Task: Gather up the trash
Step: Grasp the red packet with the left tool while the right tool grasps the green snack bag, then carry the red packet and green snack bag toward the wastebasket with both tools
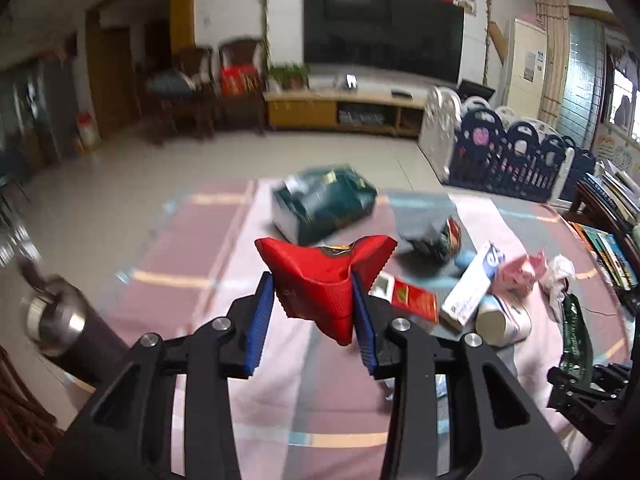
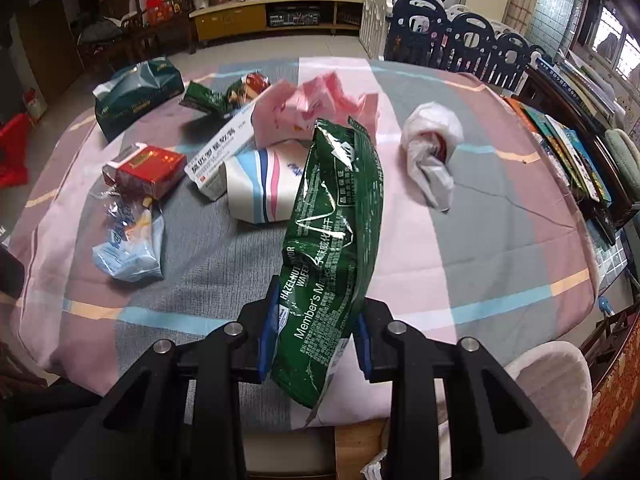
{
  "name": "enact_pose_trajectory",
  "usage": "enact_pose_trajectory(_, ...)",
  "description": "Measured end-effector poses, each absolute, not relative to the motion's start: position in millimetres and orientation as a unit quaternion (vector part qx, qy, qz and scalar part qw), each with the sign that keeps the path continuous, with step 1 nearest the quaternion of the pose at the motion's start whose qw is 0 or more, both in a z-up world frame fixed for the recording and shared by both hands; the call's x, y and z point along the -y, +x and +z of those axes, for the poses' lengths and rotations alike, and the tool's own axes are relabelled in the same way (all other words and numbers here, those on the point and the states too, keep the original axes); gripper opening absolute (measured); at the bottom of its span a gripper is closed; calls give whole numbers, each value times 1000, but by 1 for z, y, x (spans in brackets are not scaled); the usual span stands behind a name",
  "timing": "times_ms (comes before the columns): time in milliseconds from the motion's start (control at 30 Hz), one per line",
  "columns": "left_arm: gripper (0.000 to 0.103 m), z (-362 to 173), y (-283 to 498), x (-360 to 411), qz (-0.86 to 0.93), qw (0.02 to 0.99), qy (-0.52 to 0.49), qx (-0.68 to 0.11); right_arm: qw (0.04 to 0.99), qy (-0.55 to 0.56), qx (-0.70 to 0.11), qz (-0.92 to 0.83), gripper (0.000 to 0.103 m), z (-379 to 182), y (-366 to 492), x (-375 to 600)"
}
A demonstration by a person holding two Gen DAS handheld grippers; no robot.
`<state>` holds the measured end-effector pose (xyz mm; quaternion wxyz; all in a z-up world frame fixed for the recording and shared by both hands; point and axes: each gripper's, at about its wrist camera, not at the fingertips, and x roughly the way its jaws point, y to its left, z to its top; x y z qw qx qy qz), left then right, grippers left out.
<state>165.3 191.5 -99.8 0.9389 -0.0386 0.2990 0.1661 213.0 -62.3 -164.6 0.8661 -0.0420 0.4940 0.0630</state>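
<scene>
Green wafer wrapper [image 2: 336, 248] pinched in right gripper [image 2: 316, 332]; red packet [image 1: 320, 280] clamped in left gripper [image 1: 316, 320]. Ahead on table [image 2: 500, 248]: paper cup [image 2: 260, 188], boxes, wrappers uncollected. Early stage.

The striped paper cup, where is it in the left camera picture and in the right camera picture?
Left wrist view: the striped paper cup lies on its side at the right, on the tablecloth, beside the white carton.
Right wrist view: the cup lies at the middle, partly behind the green wrapper.
Shared landmark: the red box, to the left of the cup in both.
</scene>
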Motion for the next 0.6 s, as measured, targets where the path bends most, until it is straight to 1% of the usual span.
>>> enact_pose_trajectory(133,39,-51,139,-173,197,952,-1,-233,872,-20,-486,59,33,-151,209,80)
enact_pose_trajectory(200,39,-31,126,-172,209,955,-7,-210,873,-12,-484,56,33,-146,205,89)
enact_pose_trajectory(333,39,5,103,-188,176,957,-101,-209,872,5,-487,47,33,-145,199,106)
enact_pose_trajectory(500,39,31,78,-176,164,961,-102,-200,871,20,-490,43,33,-145,192,120)
enact_pose_trajectory(600,40,39,70,-156,151,965,-86,-196,873,26,-486,44,33,-140,186,126)
